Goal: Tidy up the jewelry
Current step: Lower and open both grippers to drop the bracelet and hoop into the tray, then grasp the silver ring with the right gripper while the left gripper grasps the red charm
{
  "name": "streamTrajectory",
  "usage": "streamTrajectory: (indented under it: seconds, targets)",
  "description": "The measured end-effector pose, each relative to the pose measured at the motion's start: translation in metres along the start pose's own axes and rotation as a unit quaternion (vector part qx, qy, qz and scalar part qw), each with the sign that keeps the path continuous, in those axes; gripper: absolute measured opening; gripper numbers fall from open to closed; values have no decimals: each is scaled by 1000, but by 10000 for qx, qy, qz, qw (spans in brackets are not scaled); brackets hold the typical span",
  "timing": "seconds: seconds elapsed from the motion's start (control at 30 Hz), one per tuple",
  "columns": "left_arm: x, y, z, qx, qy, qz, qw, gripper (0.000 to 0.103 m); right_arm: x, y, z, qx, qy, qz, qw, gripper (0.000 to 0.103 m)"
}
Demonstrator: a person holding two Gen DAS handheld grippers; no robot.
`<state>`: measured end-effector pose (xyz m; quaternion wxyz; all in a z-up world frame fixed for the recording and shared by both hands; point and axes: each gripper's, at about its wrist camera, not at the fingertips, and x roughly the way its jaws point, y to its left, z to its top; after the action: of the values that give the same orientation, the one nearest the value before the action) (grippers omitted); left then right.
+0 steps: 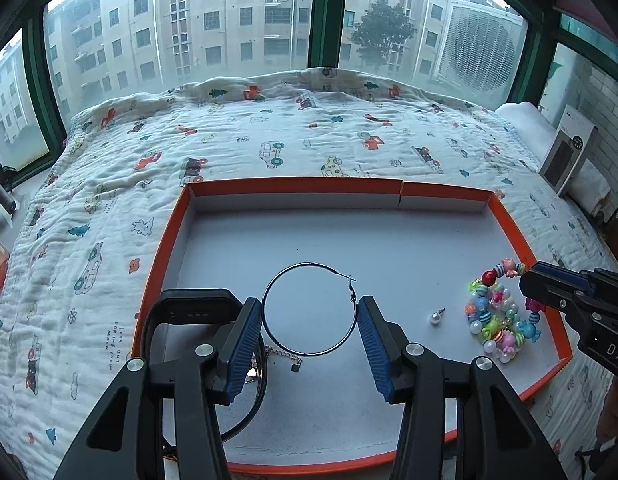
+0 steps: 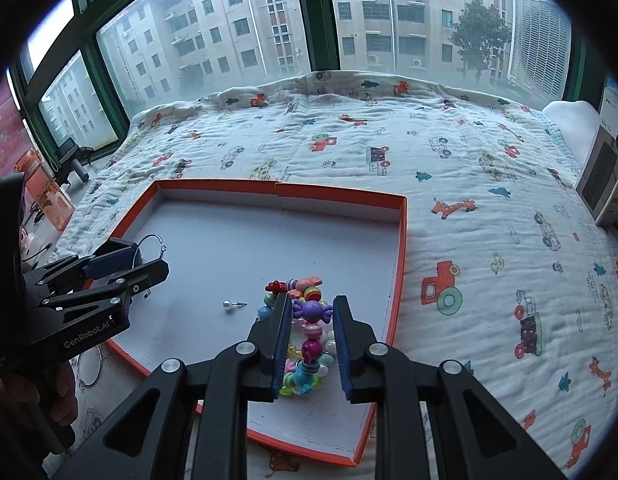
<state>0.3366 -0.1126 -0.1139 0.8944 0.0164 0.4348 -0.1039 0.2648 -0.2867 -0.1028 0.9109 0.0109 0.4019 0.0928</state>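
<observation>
Here, through my left wrist camera, my left gripper [image 1: 309, 344] hangs released over the near part of the orange-rimmed tray [image 1: 161, 236], its blue pads on either side of a thin hoop earring [image 1: 309, 309] lying flat on the white floor. A pearl stud [image 1: 436, 317] lies just right of it, and the bead bracelet [image 1: 499, 316] is heaped by the tray's right edge, where my right gripper [image 1: 549, 286] reaches in; its body shows the letters "DA". A small chain [image 1: 285, 358] lies beside the left pad. The quilt [image 1: 109, 208] under the tray carries the print "LOOK OUT FOR THE".

From my right wrist camera, my right gripper [image 2: 311, 340] is released, jaws straddling the bead bracelet [image 2: 309, 320] without clamping it. My left gripper [image 2: 129, 264], marked "GenRobot.AI", sits over the hoop earring [image 2: 151, 240] near the tray's left edge.
</observation>
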Motion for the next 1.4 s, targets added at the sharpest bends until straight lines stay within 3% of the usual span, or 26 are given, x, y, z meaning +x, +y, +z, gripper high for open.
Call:
streamTrajectory:
  seconds: [0.4, 0.73, 1.1, 1.4]
  targets:
    - [-4, -4, 0, 67, 11, 15, 10000, 60, -14, -2, -1, 37, -110, 9, 9999, 38]
    - [-49, -1, -9, 9, -217, 3, 9998, 60, -43, 4, -21, -109, -102, 118, 9998, 41]
    - [-100, -11, -59, 244, -172, -205, 9993, 60, -52, 23, -66, -310, 320, 447, 9980, 41]
    - [-102, -17, -101, 271, 159, -290, 9991, 60, -45, 28, -93, -405, 619, 454, 9962, 40]
